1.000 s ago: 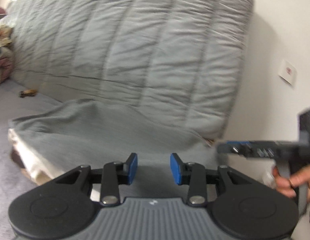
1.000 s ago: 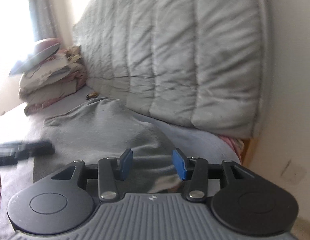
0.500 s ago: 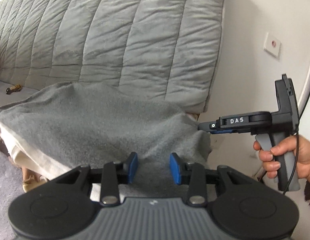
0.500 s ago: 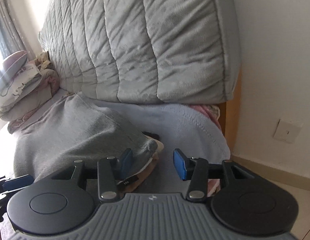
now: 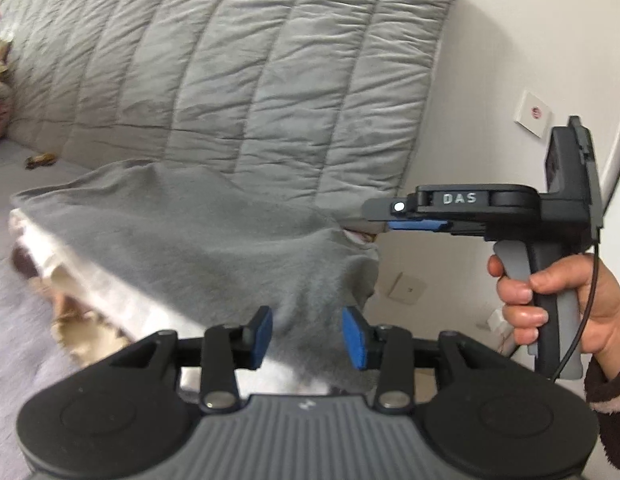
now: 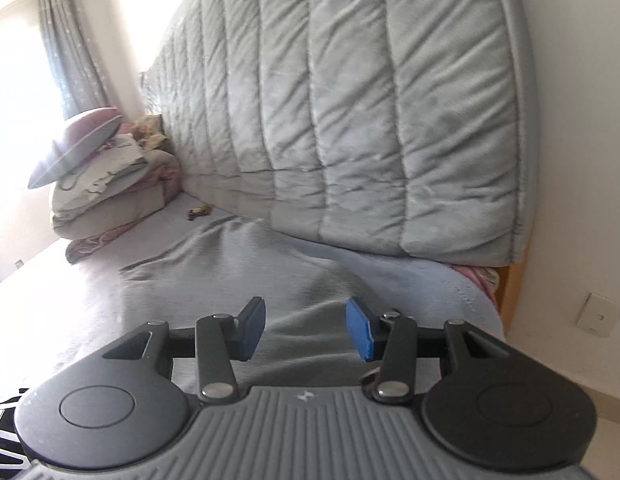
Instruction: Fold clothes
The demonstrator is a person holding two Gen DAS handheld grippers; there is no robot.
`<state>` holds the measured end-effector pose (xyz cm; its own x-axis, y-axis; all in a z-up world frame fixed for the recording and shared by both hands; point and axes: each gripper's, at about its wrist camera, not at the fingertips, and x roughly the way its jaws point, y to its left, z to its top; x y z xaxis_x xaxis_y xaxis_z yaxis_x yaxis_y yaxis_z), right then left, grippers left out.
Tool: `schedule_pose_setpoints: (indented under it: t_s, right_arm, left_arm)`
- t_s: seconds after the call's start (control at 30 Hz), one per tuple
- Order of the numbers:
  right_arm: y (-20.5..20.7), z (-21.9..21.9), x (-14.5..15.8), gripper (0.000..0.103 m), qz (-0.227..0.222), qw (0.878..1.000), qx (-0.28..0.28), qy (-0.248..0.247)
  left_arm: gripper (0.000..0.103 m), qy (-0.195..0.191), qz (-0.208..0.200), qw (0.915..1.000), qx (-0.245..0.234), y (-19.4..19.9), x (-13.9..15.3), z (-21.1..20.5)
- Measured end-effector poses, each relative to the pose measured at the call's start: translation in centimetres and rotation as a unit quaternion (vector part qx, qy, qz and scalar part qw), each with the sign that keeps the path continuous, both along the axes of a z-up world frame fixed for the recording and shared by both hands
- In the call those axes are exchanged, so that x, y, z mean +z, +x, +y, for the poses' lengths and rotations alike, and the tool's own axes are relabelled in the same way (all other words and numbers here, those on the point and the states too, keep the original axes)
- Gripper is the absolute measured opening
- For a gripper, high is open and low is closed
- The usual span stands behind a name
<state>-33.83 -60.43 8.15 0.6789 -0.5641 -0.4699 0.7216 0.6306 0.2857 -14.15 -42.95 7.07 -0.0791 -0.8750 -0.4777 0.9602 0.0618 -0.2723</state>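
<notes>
Item: soft grey fleece garment [image 5: 214, 248], spread over the edge of a bed; seen at centre-left of the left wrist view and at lower centre of the right wrist view [image 6: 246, 280]. A pale cream layer [image 5: 122, 304] is exposed beneath its lower left edge in the left wrist view; whether this is lining or a separate cloth cannot be told.

Handling, judged: light, limp, with a napped surface that should grip well against rubber pads. No stiffness is expected, so any lifted portion will sag and drag the rest. It is not fragile. Loose corners are likely to flop out of alignment.

Holds, judged: the right-hand corner [image 5: 357, 256], hanging over the bed end at centre-right of the left wrist view, is the clearest purchase; the far left edge [image 5: 34, 204] offers the matching one. Edges are to be pinched, not the middle.

Left gripper [image 5: 308, 338], bottom centre of its own view: blue pads set moderately apart, having just been opening; the grey cloth is seen between and beyond them, and no pad is seen pressing on it.

Right gripper [image 5: 389, 224], centre-right of the left wrist view, carried in a person's hand [image 5: 549, 304]; in its own view [image 6: 306, 330] the jaws stand moderately apart and empty, above the garment.

Surroundings: quilted grey padded headboard [image 5: 250, 80], upper half of both views; stacked pillows and bedding [image 6: 106, 184] at the left of the right wrist view.
</notes>
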Motion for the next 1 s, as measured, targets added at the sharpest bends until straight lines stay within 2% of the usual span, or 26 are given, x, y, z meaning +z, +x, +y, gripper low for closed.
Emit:
schedule_pose_setpoints:
  t_s: [0.03,0.2,0.43,0.73,1.0]
  right_arm:
    - [0.2,0.4,0.3,0.048,-0.002,1.000,0.003,0.001]
    - [1.1,3.2,1.5,0.053,-0.006,0.999,0.033,-0.007]
    - [3.8,7.3,3.1,0.054,-0.010,0.996,0.083,-0.015]
    - [8.1,13.5,6.2,0.058,-0.026,0.986,0.159,-0.042]
    - [10.8,18.8,6.7,0.061,-0.026,0.977,0.210,-0.039]
  left_arm:
    - [0.045,0.003,-0.003,0.9999,0.012,0.2,0.4,0.6]
    - [0.067,0.016,-0.021,0.9971,0.071,1.1,2.6,4.6]
    - [0.082,0.030,-0.028,0.9868,0.157,2.9,5.3,11.2]
    - [0.094,0.035,-0.018,0.9635,0.265,5.1,7.2,20.4]
    - [0.103,0.042,-0.019,0.9439,0.327,5.7,7.1,27.0]
